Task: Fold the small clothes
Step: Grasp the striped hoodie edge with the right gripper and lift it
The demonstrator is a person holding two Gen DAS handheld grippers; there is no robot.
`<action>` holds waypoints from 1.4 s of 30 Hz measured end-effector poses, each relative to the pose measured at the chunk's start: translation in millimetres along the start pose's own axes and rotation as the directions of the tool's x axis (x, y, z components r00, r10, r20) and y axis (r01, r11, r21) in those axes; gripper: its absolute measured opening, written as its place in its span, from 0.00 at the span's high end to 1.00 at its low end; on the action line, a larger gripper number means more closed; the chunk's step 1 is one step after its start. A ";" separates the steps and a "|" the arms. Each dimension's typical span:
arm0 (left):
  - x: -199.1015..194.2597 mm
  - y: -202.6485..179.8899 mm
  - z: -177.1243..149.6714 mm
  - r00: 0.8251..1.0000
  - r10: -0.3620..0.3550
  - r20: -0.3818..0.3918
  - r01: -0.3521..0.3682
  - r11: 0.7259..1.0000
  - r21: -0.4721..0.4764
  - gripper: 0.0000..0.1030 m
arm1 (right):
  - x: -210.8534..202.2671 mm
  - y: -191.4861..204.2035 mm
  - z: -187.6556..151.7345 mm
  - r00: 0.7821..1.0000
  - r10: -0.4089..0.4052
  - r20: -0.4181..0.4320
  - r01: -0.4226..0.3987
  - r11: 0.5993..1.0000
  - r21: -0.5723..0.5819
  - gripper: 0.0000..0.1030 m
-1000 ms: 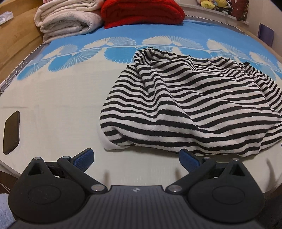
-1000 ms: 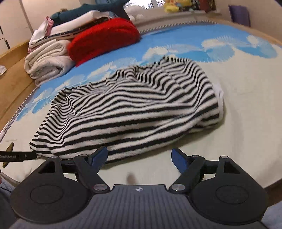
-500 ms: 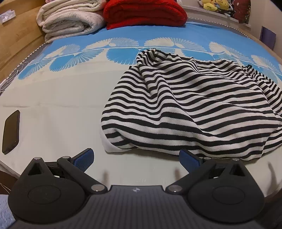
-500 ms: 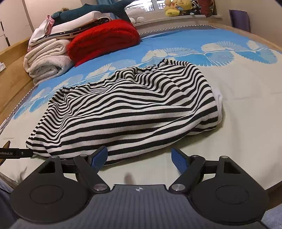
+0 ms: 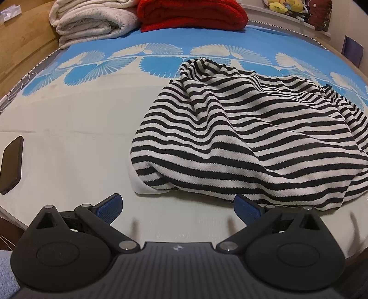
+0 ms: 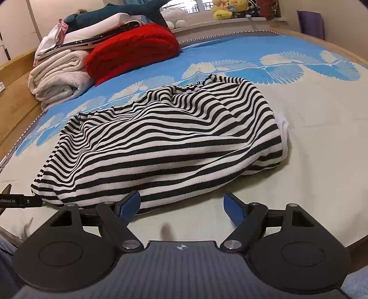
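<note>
A black-and-white striped garment (image 5: 241, 138) lies crumpled on the bed, with a white edge at its near left corner. It also shows in the right wrist view (image 6: 165, 142). My left gripper (image 5: 178, 207) is open and empty, just in front of the garment's near edge. My right gripper (image 6: 181, 205) is open and empty, with its left fingertip (image 6: 131, 204) close to the garment's near hem.
Folded white blankets (image 5: 92, 20) and a red knit (image 5: 191, 13) are stacked at the far end of the bed. A dark phone (image 5: 11, 164) lies at the left edge. The other gripper's tip (image 6: 20, 200) shows at the left of the right wrist view.
Both grippers have tilted up and drawn slightly back; the garment sits a little lower and farther in both views. The jaws have stayed open.
</note>
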State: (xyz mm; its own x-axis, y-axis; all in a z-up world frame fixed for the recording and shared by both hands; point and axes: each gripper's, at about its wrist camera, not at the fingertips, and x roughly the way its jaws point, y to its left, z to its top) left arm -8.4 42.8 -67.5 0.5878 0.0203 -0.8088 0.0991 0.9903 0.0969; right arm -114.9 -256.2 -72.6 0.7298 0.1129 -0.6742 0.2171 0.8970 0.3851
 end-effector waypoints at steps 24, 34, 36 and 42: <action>17.3 59.8 15.2 0.996 0.045 -0.072 -0.061 0.971 -0.229 0.00 | 76.3 -131.1 42.8 0.991 0.071 0.110 -0.131 0.555 0.821 0.83; 37.1 86.8 29.1 0.977 0.166 -0.134 -0.196 0.947 -0.256 0.00 | 58.8 -123.6 56.3 0.992 -0.098 0.078 0.002 0.632 0.775 0.84; 44.2 90.0 28.7 0.975 0.162 -0.153 -0.197 0.946 -0.257 0.00 | 65.5 -121.7 57.2 0.992 -0.118 0.052 0.035 0.636 0.771 0.84; 55.5 88.6 28.2 0.971 0.154 -0.182 -0.197 0.949 -0.247 0.00 | 42.2 -60.3 88.4 0.962 -0.228 0.152 0.119 0.847 0.517 0.85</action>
State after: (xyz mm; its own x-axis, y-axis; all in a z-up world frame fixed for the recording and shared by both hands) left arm 55.7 127.9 -87.4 0.4401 0.1972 -0.8760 -0.2202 0.9695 0.1076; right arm -39.9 -343.3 -68.5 0.7508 -0.1607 -0.6407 0.6063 0.5525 0.5719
